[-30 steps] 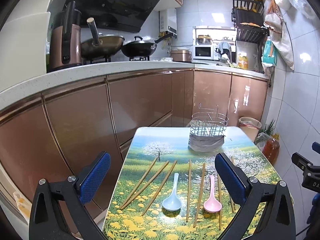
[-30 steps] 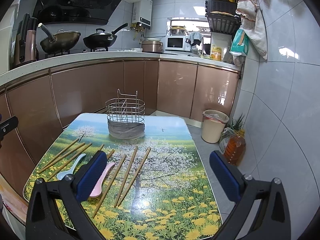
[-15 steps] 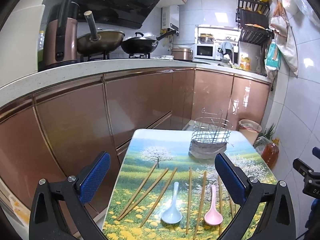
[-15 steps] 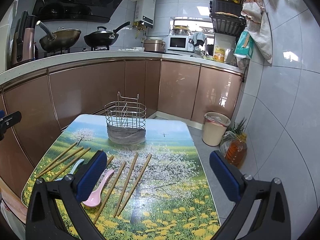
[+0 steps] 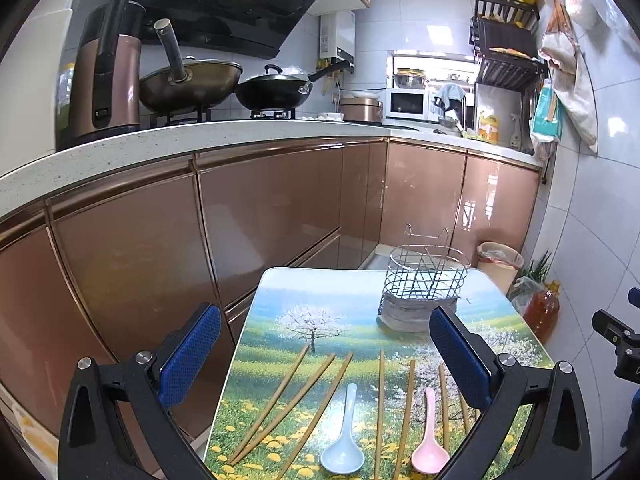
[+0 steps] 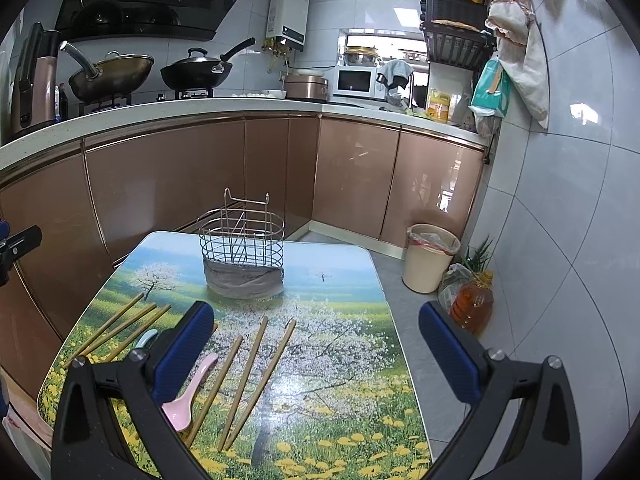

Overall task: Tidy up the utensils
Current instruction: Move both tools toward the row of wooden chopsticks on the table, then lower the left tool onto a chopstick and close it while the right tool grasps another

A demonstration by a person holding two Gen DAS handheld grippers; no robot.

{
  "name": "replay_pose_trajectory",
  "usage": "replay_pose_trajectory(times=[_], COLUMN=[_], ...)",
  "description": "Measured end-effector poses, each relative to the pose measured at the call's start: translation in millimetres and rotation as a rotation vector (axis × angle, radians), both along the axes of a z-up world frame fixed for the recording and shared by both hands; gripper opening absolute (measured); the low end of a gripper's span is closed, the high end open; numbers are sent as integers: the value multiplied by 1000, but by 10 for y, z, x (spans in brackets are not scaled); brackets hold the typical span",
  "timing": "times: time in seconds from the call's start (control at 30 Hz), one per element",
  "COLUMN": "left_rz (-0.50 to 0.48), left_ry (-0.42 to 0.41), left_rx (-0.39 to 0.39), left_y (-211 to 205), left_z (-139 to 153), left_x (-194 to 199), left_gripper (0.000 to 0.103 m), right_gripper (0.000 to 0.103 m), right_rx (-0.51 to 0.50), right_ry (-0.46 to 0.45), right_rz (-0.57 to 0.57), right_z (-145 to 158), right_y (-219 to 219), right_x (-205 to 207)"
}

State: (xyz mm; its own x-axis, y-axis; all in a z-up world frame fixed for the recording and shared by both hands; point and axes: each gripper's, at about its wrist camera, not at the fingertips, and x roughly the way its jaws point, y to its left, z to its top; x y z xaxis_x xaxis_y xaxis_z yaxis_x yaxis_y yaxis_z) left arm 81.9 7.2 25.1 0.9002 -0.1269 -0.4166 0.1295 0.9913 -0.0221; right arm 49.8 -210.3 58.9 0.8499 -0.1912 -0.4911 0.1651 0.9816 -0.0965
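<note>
Several wooden chopsticks (image 5: 379, 404) lie in a row on the flower-print table (image 5: 320, 296), with a light blue spoon (image 5: 344, 454) and a pink spoon (image 5: 430, 456) among them. A wire utensil basket (image 5: 426, 280) stands at the table's far end. My left gripper (image 5: 324, 356) is open and empty above the near left part of the table. In the right wrist view the chopsticks (image 6: 256, 364), pink spoon (image 6: 188, 396) and basket (image 6: 242, 248) show too. My right gripper (image 6: 316, 348) is open and empty above the table's near right.
Brown kitchen cabinets (image 5: 260, 216) run close along the table's left and far sides. A beige bin (image 6: 430, 258) and an oil bottle (image 6: 472, 304) stand on the floor at the right by the tiled wall (image 6: 560, 240).
Both grippers have risen and pulled back a little, so the table sits lower in both views. Nothing on the table has moved. Both grippers stay open.
</note>
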Motion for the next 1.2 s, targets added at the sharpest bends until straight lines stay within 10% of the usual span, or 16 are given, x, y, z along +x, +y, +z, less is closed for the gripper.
replay_pose_trajectory(times=[1.2], left_rz=[36], left_ry=[115], left_rx=[48], left_y=[30], left_z=[-256], left_x=[648], left_gripper=[102], right_gripper=[103], right_rx=[41], right_ry=[86], right_rz=[93], right_z=[-290], right_y=[88], right_x=[757])
